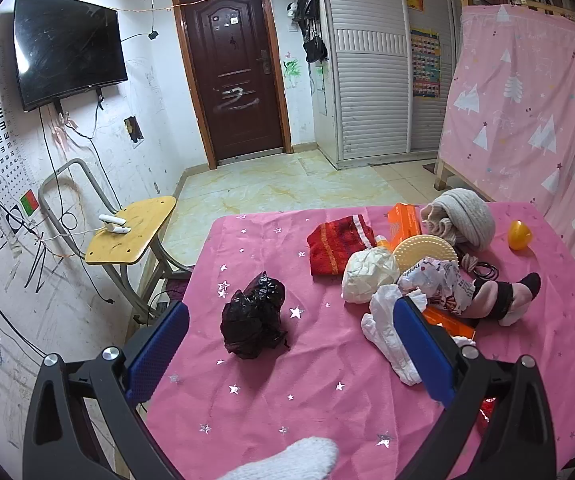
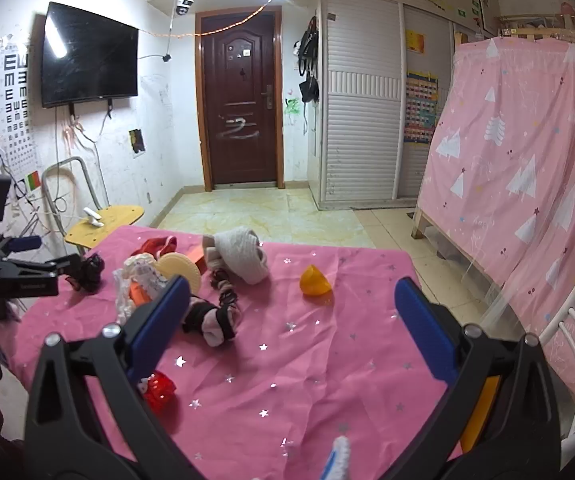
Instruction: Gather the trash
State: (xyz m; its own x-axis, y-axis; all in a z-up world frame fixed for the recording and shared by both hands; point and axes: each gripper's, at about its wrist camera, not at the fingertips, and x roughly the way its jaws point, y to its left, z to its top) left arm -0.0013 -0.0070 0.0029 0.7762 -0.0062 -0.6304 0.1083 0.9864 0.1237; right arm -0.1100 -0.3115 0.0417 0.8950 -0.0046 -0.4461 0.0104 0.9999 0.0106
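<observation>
A crumpled black plastic bag (image 1: 254, 316) lies on the pink star tablecloth (image 1: 287, 392), between the fingers of my open, empty left gripper (image 1: 287, 320). To its right lie a crumpled white paper ball (image 1: 367, 276), a white plastic bag (image 1: 387, 332) and a printed wrapper (image 1: 435, 276). My right gripper (image 2: 291, 312) is open and empty above the cloth (image 2: 327, 360). A red shiny wrapper (image 2: 159, 390) lies by its left finger. The black bag (image 2: 87, 272) and my left gripper (image 2: 27, 276) show at the far left.
Among the trash lie a red cloth (image 1: 337, 246), orange boxes (image 1: 403, 220), a grey knit hat (image 1: 463, 220), a yellow disc (image 1: 423, 250), socks (image 1: 499, 296) and an orange egg shape (image 1: 519, 235). A yellow chair (image 1: 131, 232) stands left of the table; a pink-curtained bed (image 2: 527, 168) stands to the right.
</observation>
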